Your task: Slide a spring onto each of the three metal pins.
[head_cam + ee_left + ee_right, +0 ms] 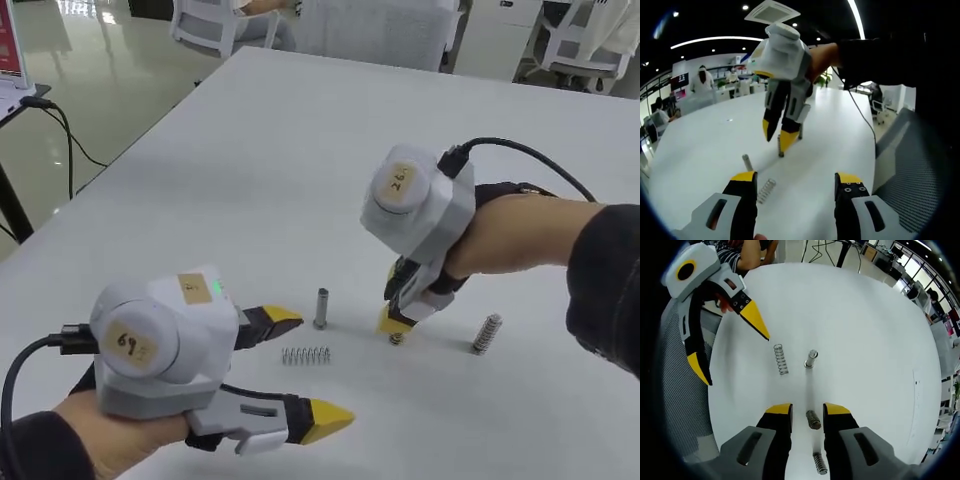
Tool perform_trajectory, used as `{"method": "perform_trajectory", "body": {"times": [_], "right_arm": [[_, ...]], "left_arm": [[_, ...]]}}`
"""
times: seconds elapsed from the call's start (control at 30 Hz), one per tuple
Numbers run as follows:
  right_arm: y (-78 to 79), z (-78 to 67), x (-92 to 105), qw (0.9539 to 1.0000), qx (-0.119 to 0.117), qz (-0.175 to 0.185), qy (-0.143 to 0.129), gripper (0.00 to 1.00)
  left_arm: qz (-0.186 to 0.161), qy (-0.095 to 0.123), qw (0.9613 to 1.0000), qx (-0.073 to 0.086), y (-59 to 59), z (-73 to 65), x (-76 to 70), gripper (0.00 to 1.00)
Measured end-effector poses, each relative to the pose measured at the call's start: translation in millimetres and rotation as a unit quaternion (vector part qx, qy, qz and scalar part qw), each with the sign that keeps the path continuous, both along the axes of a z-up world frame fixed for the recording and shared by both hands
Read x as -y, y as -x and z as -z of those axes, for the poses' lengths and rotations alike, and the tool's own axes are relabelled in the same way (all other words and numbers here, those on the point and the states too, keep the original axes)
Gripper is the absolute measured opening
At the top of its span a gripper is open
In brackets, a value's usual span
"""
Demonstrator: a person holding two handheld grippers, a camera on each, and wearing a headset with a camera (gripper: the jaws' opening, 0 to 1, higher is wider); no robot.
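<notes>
A bare metal pin (321,308) (811,359) (747,162) stands upright on the white table (250,180). A loose spring (306,355) (781,359) (766,191) lies flat just in front of it. My left gripper (310,366) (796,177) is open, with its jaws wide on either side of that spring and above the table. My right gripper (398,325) (807,410) (778,136) points down over a second pin wearing a spring (397,338) (813,419). Its jaws are a narrow gap apart and not touching the spring. A third pin with a spring (487,333) (819,462) stands further right.
The table's left edge (130,150) runs diagonally, with a black cable (60,125) and floor beyond it. White chairs (225,25) line the far side. A grey mesh chair (920,170) sits close beside the left gripper.
</notes>
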State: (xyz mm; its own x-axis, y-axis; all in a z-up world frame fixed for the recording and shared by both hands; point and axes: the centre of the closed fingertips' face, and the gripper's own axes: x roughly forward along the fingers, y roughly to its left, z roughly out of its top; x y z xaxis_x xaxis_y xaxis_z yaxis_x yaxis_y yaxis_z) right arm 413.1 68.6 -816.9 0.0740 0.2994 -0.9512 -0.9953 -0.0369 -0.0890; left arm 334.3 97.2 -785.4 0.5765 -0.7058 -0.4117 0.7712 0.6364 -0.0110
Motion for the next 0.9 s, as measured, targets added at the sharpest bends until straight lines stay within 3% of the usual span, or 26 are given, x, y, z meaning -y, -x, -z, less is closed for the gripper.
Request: {"method": "perform_trajectory", "body": {"times": [0.5, 0.9], "right_arm": [[31.1, 9.3, -26.9, 0.9990, -0.026, -0.035, -0.013, 0.19], [38.5, 24.3, -43.5, 0.9979, -0.039, -0.045, -0.025, 0.15]], "left_arm": [[0.000, -0.003, 1.0000, -0.002, 0.9, 1.7, -0.3, 0.57], [-0.001, -0.005, 1.0000, -0.005, 1.5, 3.5, -1.2, 0.57]]}}
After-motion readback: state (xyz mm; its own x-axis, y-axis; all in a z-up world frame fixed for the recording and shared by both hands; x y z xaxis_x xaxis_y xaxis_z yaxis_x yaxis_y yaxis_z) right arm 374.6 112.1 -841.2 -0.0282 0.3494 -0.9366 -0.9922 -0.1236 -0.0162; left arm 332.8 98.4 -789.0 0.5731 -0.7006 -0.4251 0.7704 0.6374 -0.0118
